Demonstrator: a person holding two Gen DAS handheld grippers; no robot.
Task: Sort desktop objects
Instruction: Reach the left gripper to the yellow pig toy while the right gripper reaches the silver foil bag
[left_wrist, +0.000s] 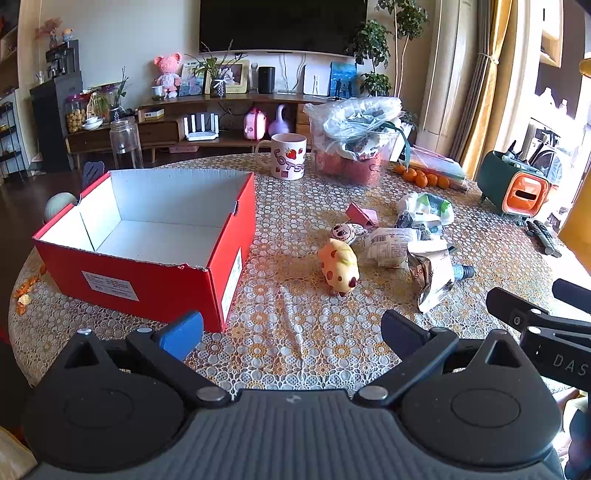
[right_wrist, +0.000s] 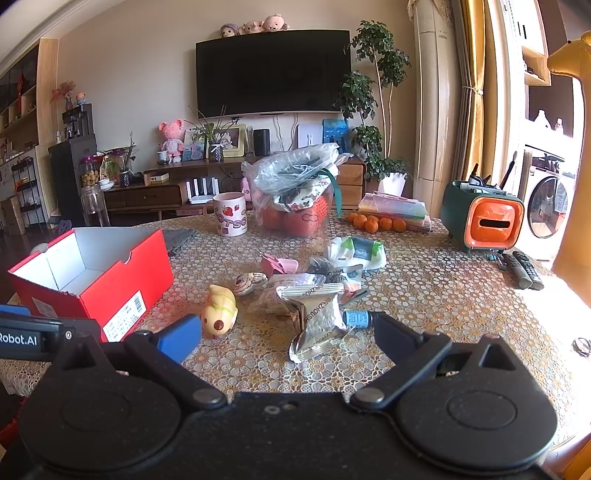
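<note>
Right, both of my tools hang over the near edge of the table (left_wrist: 295, 325) with nothing in them: the left gripper (left_wrist: 291, 334) has its jaws spread as wide as they go over bare cloth, and the right gripper (right_wrist: 288, 332) is just as wide, its fingers framing the clutter from the near side. I judge they sit like this because the sorting has not begun; the red box (left_wrist: 147, 280), at about ten o'clock from my left tool, stands open and looks empty inside, so it reads as the place things should go. The loose pile lies at about one o'clock from the left tool and near twelve from the right. Closest is the yellow pig toy (right_wrist: 218, 310), lying with its long axis running from far to near and its snout turned toward me. Beside it, toward three o'clock, the silver wrapper (right_wrist: 319, 317) is crumpled, its long axis also running far to near, with a small blue bottle (right_wrist: 356, 318) on its side just past it, axis across the view, cap end toward three o'clock. Behind these lie a round striped toy (right_wrist: 248, 282), a pink clip (right_wrist: 279, 265) and more wrappers; the mug (right_wrist: 229, 214) stands upright farther back
</note>
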